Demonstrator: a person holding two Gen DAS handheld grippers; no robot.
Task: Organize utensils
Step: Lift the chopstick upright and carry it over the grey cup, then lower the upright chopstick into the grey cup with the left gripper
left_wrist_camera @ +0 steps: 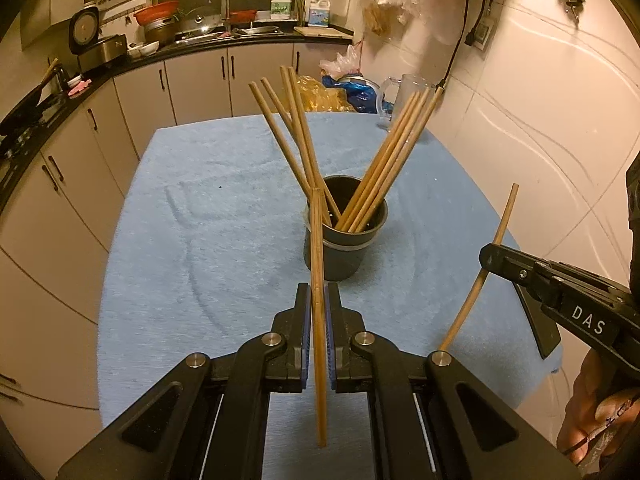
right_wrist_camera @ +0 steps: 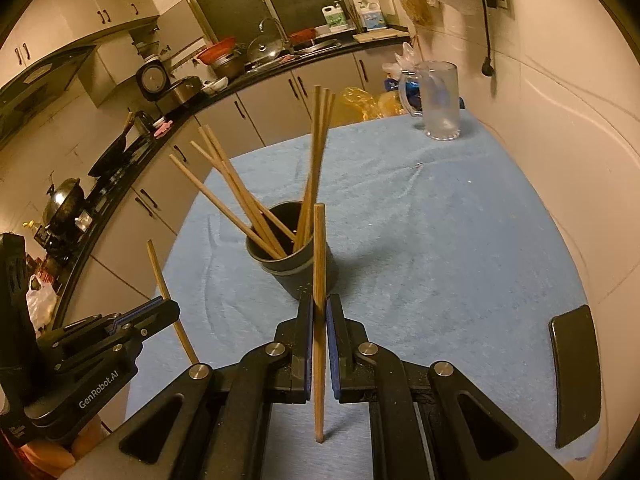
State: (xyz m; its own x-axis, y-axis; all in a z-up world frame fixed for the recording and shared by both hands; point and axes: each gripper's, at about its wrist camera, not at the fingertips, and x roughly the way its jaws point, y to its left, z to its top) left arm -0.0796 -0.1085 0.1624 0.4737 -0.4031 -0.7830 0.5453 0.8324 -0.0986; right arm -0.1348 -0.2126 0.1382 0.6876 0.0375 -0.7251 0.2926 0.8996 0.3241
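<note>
A: Worked where, and on what?

B: Worked over a table spread with a blue cloth. Found the dark cup upright near the middle, with the standing chopsticks fanned out of it in two leaning bunches.

A: Gripped what?

B: Closed the left gripper nearly all the way on the left chopstick, pinched around mid-length, near upright, just this side of the cup. Closed the right gripper the same way on the right chopstick, close by the cup on its own side. Could not tell about contact between lower tips and cloth.

A: Judged the step how?

B: Judged it as dropping both sticks into the cup. Called for taking one at a time: lower tip brought over the open gap between the two bunches, tilted to match the lean, lowered well inside before letting go. Risked knocking the fan or tipping the cup otherwise.

A: And the materials?

B: Read the cloth as soft, napped terry, likely to damp any slide. Read the cup as smooth, dark and cylindrical, ringed by a paler band, probably light enough to topple. Took the sticks for plain pale wood or bamboo, long, slim and straight. Noted blue ribbed pads inside black jaws, probably grippy on such thin rods.
</note>
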